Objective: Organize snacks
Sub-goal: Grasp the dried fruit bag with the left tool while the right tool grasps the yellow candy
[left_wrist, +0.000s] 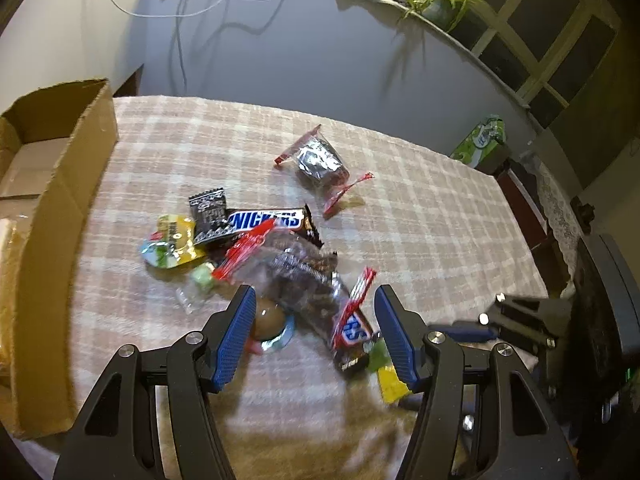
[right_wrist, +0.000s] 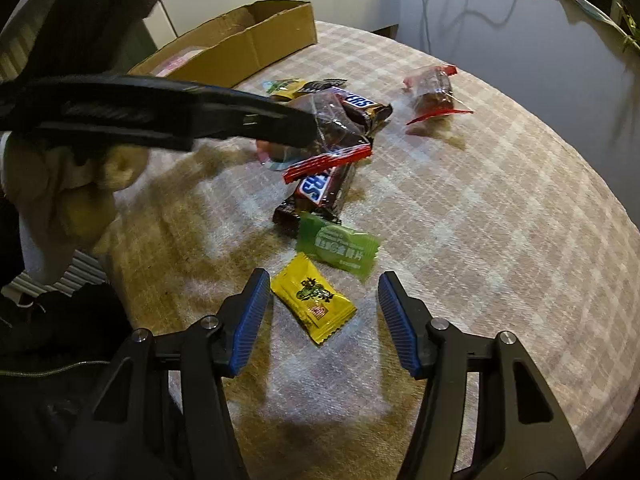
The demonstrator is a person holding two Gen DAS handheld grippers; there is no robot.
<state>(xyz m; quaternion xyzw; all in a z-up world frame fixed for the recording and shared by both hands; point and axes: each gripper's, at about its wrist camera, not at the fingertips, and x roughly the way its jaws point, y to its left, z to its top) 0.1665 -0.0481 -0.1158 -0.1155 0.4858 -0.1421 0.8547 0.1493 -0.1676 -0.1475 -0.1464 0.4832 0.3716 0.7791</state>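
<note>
My right gripper (right_wrist: 320, 316) is hovering half-open and empty over the yellow candy packet (right_wrist: 313, 298), which is lying between its jaws, nearer the left one, long axis slanting across them; my left gripper (left_wrist: 316, 334), open, is straddling the snack pile.

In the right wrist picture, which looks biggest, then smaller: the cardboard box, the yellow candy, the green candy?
1. Cardboard box, clearly the largest, though farthest.
2. Yellow candy and green candy look alike; the yellow one is nearer the camera, so I won't rank them.
</note>
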